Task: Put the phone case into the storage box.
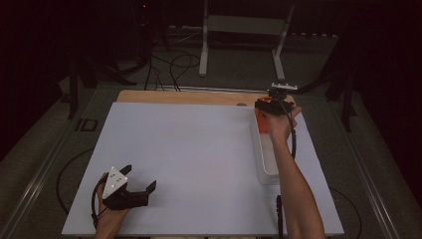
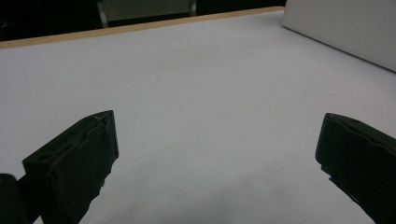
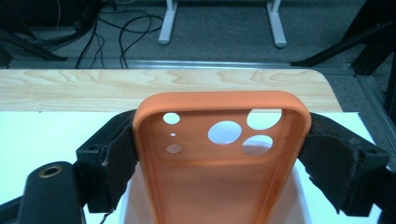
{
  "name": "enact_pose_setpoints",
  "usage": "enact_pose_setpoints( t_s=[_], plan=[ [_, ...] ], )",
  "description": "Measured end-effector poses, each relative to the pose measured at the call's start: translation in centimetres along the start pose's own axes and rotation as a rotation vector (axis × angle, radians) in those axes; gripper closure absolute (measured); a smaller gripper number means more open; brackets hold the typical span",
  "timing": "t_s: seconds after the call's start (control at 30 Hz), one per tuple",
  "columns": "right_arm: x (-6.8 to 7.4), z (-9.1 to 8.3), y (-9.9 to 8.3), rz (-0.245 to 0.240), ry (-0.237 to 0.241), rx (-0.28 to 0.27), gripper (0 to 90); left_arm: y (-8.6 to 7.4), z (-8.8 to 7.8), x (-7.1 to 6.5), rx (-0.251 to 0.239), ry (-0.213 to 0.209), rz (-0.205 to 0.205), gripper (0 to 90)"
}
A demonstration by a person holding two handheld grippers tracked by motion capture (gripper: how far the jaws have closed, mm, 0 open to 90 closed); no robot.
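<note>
An orange phone case (image 3: pixel 219 158) with round camera holes is clamped by its two long sides between the jaws of my right gripper (image 3: pixel 217 161). In the high view that right gripper (image 1: pixel 266 113) is at the far right of the table, over the far end of a white tray (image 1: pixel 263 164), with the orange case (image 1: pixel 262 125) under the hand. My left gripper (image 1: pixel 141 178) rests open near the front left of the white table sheet (image 1: pixel 189 159). Its two black jaws stand wide apart with bare sheet (image 2: pixel 210 140) between them.
The white tray (image 2: pixel 345 32) lies lengthwise along the right side of the sheet. A strip of wooden tabletop (image 1: pixel 189 97) runs beyond the sheet's far edge. Cables and a metal stand (image 1: pixel 244 30) are on the floor past the table.
</note>
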State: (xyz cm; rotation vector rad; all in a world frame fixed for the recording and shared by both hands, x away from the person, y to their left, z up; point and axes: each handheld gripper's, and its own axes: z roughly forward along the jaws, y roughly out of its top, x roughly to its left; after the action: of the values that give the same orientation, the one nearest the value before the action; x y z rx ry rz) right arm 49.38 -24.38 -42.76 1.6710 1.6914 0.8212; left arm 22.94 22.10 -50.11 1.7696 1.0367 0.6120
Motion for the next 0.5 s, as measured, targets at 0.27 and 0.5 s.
enact_pose_setpoints(
  t_s=[0.27,0.5],
  plan=[
    [0.36,0.33,0.15,-0.027,-0.018,0.002,16.0,0.01,-0.03,0.08,-0.002,0.000,-0.003,0.2],
    [0.26,0.37,0.18,-0.030,-0.022,0.001,15.9,0.01,-0.07,0.07,-0.005,0.000,-0.004,0.2]
  ],
)
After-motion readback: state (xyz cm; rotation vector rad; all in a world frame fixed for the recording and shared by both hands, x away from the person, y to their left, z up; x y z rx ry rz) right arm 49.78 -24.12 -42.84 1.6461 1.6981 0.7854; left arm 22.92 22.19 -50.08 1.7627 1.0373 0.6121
